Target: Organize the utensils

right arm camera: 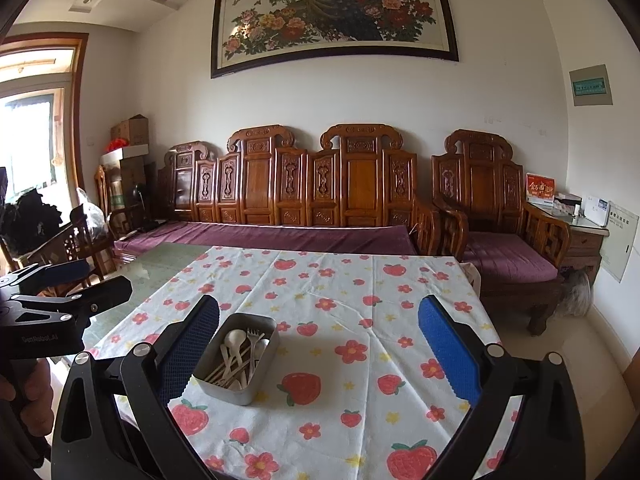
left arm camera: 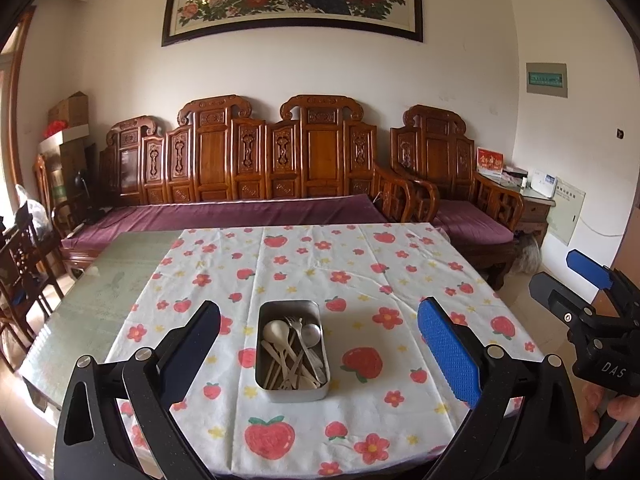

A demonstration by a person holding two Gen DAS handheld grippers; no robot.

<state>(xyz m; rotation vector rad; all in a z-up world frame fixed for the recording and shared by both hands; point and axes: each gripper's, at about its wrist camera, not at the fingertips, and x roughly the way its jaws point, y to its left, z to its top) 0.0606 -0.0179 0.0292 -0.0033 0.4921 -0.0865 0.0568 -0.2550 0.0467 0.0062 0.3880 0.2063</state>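
A rectangular metal tin (left arm camera: 266,394) stands on the strawberry-print tablecloth (left arm camera: 360,280) and holds several pale spoons, forks and sticks (left arm camera: 294,350). My left gripper (left arm camera: 318,346) hovers above the near table edge, open wide, with the tin between and beyond its fingers. In the right wrist view the same tin (right arm camera: 224,394) sits at lower left, close to the left finger. My right gripper (right arm camera: 318,346) is open and holds nothing. Each gripper shows in the other's view: the right one (left arm camera: 576,280) at far right, the left one (right arm camera: 76,284) at far left.
The tablecloth (right arm camera: 360,300) covers the right part of a glass-topped table (left arm camera: 104,280); the bare glass lies left. A carved wooden sofa (left arm camera: 260,160) with purple cushions runs behind the table. A wooden chair (left arm camera: 20,264) stands at left. A person's hand (left arm camera: 616,412) grips the right handle.
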